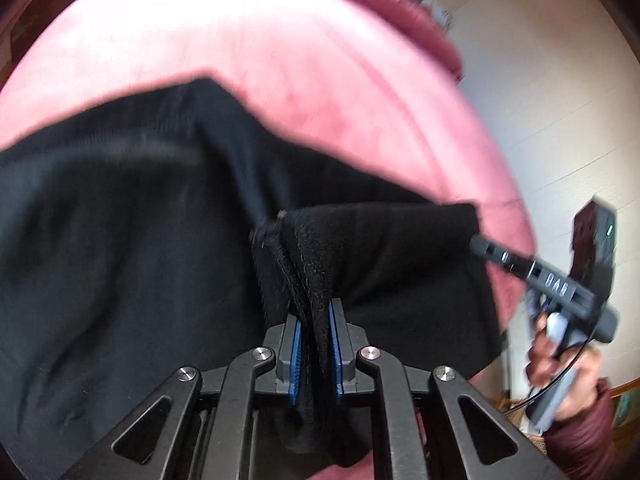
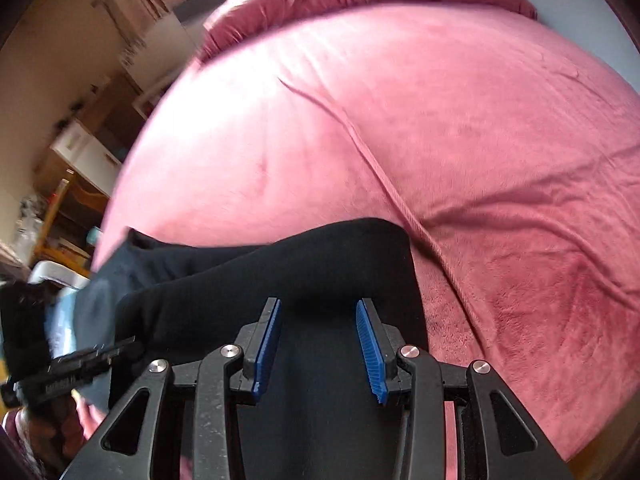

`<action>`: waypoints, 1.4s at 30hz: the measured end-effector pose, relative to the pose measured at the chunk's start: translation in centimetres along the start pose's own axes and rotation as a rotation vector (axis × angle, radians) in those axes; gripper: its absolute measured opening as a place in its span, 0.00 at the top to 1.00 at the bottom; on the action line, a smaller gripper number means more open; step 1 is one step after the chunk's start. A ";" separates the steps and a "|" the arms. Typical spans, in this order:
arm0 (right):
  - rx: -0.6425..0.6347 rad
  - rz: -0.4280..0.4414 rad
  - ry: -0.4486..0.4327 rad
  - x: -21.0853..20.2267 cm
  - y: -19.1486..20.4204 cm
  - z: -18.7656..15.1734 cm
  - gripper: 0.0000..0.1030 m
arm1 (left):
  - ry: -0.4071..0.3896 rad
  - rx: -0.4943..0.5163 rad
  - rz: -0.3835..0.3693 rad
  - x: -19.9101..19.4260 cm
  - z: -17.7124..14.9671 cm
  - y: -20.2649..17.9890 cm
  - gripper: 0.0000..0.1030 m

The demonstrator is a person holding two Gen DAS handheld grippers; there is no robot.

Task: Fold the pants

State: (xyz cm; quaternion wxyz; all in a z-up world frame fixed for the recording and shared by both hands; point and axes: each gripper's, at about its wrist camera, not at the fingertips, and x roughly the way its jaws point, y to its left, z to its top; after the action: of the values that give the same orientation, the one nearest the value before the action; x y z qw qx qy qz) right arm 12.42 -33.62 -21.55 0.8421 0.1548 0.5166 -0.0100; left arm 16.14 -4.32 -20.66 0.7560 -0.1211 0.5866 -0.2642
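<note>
1. The black pants lie on the pink bed cover, with the long side stretching away from my left gripper toward the left of its view.
2. My left gripper is clenched on a bunched hem of the pants.
3. My right gripper stands part open with cloth between the pads; whether it grips, I cannot tell.
4. I judge the left hand must lead the fold.

**What you can't make out**

Your pants smear with motion blur and run off the left wrist view's left edge. Their bunched edge hides your left gripper pads' inner faces. Your right gripper there is blurred, its tips buried in cloth.
</note>
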 end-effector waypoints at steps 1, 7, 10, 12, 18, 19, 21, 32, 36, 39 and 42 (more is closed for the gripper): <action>-0.021 -0.026 0.010 0.7 0.2 -0.2 0.62 | -0.005 -0.010 0.004 0.3 -0.2 0.1 0.88; -0.082 -0.090 -0.015 0.7 1.6 -0.9 0.61 | -0.093 0.020 0.111 -1.3 -0.7 -2.0 0.78; -0.091 -0.089 -0.029 -0.1 2.2 -1.3 0.52 | -0.153 0.028 0.147 -3.5 -1.1 -2.6 0.77; -0.097 -0.101 -0.045 -0.7 2.9 -1.8 0.47 | -0.198 0.028 0.180 -4.9 -1.2 -2.9 0.76; -0.114 -0.123 -0.118 -2.9 5.2 -3.3 0.41 | -0.281 0.000 0.257 -8.7 -2.9 -2.5 0.71; -0.116 -0.118 -0.122 -3.1 5.6 -3.7 0.41 | -0.291 -0.007 0.274 -9.2 -3.2 -2.3 0.71; -0.129 -0.111 -0.128 -3.4 6.4 -4.1 0.40 | -0.306 -0.019 0.290 -9.6 -3.5 -2.2 0.71; -0.262 0.052 -0.032 -1.7 12.6 -7.3 0.39 | -0.341 -0.067 0.335 -12.8 -5.8 1.2 0.71; -0.291 0.056 0.014 0.0 13.9 -8.3 0.39 | -0.342 -0.078 0.333 -13.2 -6.1 1.9 0.71; -0.305 0.043 0.023 0.9 14.4 -8.7 0.38 | -0.347 -0.094 0.338 -13.5 -6.2 2.6 0.71; -0.307 0.042 0.026 1.6 14.3 -8.7 0.33 | -0.351 -0.108 0.348 -13.8 -6.3 3.3 0.71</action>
State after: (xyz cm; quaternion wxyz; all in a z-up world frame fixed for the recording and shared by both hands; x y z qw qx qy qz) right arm 8.15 -17.42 -23.03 0.8492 0.0351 0.5194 0.0885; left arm 8.59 6.67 -12.69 0.8728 -0.1025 0.4716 -0.0730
